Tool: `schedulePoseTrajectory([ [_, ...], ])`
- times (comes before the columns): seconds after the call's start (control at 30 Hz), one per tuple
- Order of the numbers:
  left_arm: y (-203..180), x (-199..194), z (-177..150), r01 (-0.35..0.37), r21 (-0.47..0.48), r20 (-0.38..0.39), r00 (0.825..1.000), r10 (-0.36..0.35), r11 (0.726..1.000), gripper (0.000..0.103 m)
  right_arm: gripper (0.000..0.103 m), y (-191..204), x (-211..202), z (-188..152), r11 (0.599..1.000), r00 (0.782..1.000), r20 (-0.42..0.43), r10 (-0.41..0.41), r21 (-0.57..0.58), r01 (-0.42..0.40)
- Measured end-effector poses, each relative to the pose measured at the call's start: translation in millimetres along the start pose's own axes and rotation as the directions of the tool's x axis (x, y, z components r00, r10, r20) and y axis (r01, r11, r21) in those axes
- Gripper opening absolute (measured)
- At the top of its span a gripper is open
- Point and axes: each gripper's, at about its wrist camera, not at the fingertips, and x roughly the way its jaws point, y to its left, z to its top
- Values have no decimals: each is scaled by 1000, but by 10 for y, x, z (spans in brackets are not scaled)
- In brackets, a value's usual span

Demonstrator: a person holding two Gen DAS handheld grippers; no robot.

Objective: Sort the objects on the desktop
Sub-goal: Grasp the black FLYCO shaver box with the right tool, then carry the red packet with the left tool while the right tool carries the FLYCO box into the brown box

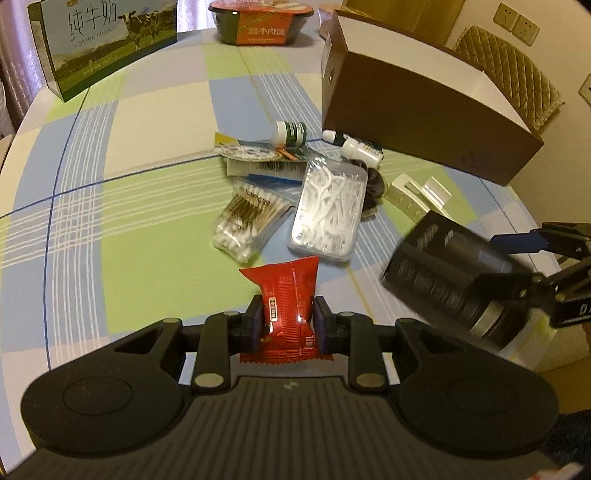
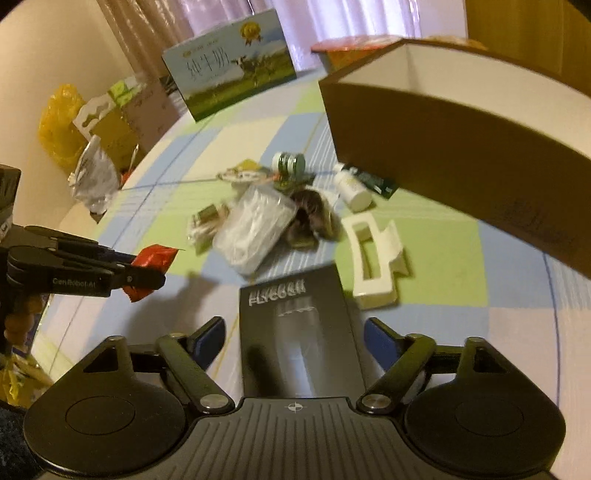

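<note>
My left gripper (image 1: 288, 317) is shut on a red snack packet (image 1: 290, 291), which stands upright between the pads above the checked tablecloth; from the right wrist view the packet (image 2: 155, 258) shows at the left in that gripper (image 2: 147, 275). A black shaver box (image 2: 295, 325) lies lengthwise between the fingers of my right gripper (image 2: 295, 336). Its blue pads stand wide, just off the box's sides. From the left wrist view, the same box (image 1: 443, 280) is tilted and blurred at the right, one blue fingertip (image 1: 524, 240) beside it.
A pile sits mid-table: floss-pick case (image 1: 328, 214), cotton swabs (image 1: 247, 225), two small bottles (image 1: 291, 133), a white hair clip (image 1: 410, 199), flat packets. An open brown carton (image 1: 424, 122) stands behind it. A milk box (image 1: 107, 40) and a food bowl (image 1: 258, 22) are at the far edge.
</note>
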Motion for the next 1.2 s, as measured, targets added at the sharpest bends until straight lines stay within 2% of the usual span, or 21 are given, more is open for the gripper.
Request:
schedulePoseTrajectory([
  [0.07,10,10,-19,-5,-8,-8,1000,5,1000,23,91,17,61,-26,1000,1000,-15,-18,-9,18],
  [0.33,62,-3,-90,-28,-45,-22,999,28,999,23,90,236,375,-71,974,990,-96,-99,-212,77],
  [0.4,60,0,-103,-31,-50,-26,999,30,998,23,78,264,428,-95,964,986,-102,-132,-247,103],
  [0.53,51,3,-119,-31,-57,-29,999,29,998,23,77,257,435,-101,956,983,-106,-149,-271,115],
  [0.67,26,-2,-122,-25,-56,-28,999,24,998,23,76,179,352,-80,973,986,-114,-120,-210,94],
  [0.87,-34,-10,-99,-8,-49,-21,1000,7,999,23,76,40,65,35,994,995,-71,-72,-89,66],
  [1.2,-268,5,219,47,16,29,998,-48,999,23,76,-200,-398,311,995,995,47,-91,43,89],
])
